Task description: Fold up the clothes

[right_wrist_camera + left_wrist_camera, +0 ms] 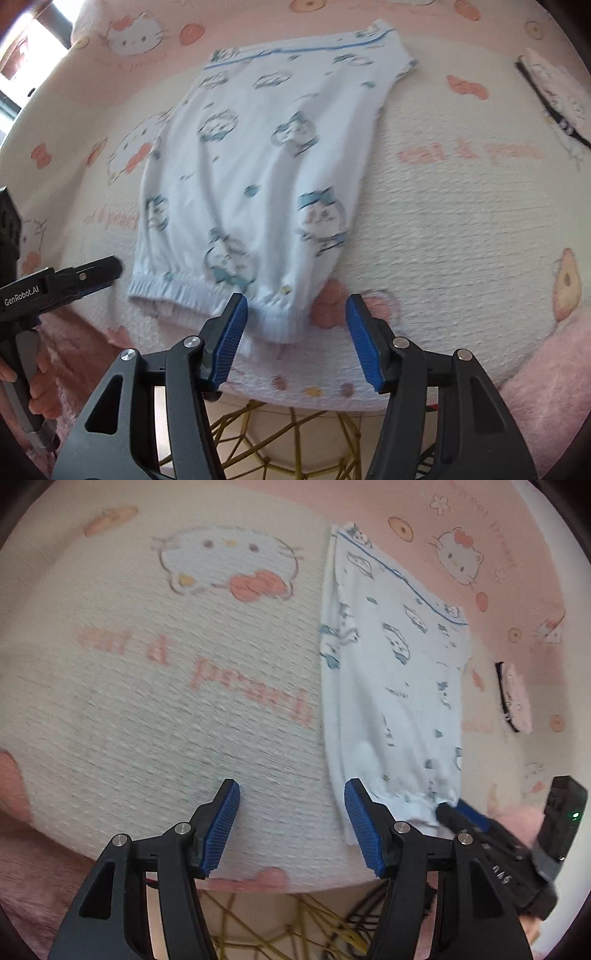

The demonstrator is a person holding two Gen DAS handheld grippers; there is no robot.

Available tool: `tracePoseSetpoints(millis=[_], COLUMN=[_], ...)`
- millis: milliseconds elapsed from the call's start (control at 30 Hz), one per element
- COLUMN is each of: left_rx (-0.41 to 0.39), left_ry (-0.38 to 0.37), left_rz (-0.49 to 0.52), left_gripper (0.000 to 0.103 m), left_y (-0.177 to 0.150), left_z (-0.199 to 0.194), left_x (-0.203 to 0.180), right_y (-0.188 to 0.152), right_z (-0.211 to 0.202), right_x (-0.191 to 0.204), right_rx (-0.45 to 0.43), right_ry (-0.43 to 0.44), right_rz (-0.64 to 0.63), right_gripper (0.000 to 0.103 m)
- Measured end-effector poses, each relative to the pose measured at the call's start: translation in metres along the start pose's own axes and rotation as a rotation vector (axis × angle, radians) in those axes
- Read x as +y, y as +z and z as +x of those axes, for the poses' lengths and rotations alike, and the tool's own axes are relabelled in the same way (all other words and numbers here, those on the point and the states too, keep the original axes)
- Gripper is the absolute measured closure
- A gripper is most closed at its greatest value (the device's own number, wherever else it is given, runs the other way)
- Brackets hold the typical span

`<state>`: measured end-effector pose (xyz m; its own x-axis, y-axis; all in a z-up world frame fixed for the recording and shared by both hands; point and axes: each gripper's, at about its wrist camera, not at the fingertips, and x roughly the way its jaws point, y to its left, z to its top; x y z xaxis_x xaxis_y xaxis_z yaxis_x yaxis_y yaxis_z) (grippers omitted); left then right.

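Shorts (255,177), pale blue w/ cartoon print, lie flat on blanket (461,229), which covers the surface. Long axis runs from elastic waistband (218,295) at near edge to blue-trimmed hem at far end, so waist points toward the grippers, hem away. Fabric looks folded lengthwise, mostly smooth, a few soft creases down the middle.

Right gripper (295,339) hangs just above waistband's right end. Left pad overlaps the elastic edge in view; right pad is over bare blanket beside it. Jaws wide apart, pads clear of cloth, nothing gripped. Whether left pad touches fabric: can't tell.

Left gripper (291,827) sits off to shorts' left side. In left wrist view shorts (395,686) lie to the right, w/ gripper's right pad at their near left corner and left pad over bare blanket (147,720). Jaws wide apart, holding nothing. Same gripper shows in right wrist view (107,271), tip just beside waistband's left end, apart from it; a hand (40,384) grips its handle.

Right gripper also seen from left wrist cam (454,812), at waistband's far corner.

Small pink item w/ dark edge (554,96) lies well apart, far right on blanket. Yellow wire frame (295,443) visible below blanket's near edge.
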<state>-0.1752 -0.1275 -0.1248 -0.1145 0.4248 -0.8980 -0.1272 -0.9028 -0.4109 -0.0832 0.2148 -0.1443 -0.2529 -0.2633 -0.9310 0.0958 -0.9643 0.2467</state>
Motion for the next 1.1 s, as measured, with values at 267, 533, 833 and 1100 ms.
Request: tracePoseSetpoints(millis=[267,533,833,1100], left_rx=[0.061,0.045,0.053,0.089], left_ry=[-0.188,-0.002,0.092,0.009], left_rz=[-0.021,0.127,0.217,0.079], left_gripper=[0.042,0.051,0.089,0.089], left_y=[0.005,0.017,0.006,0.009], left_z=[0.026,0.081,0.071,0.066], left_x=[-0.017,-0.078,-0.097,-0.063], right_y=[0.008,0.016,0.006,0.003], right_z=[0.003,0.008,-0.007,-0.011], right_x=[-0.016,-0.019,-0.019,-0.027], right_rx=[0.019,-0.016,0.009,0.016], right_ry=[0.11,0.044,0.039,0.046], right_rz=[0.018,0.041,-0.058,-0.076], right_gripper=[0.049,0.049,0.073,0.067])
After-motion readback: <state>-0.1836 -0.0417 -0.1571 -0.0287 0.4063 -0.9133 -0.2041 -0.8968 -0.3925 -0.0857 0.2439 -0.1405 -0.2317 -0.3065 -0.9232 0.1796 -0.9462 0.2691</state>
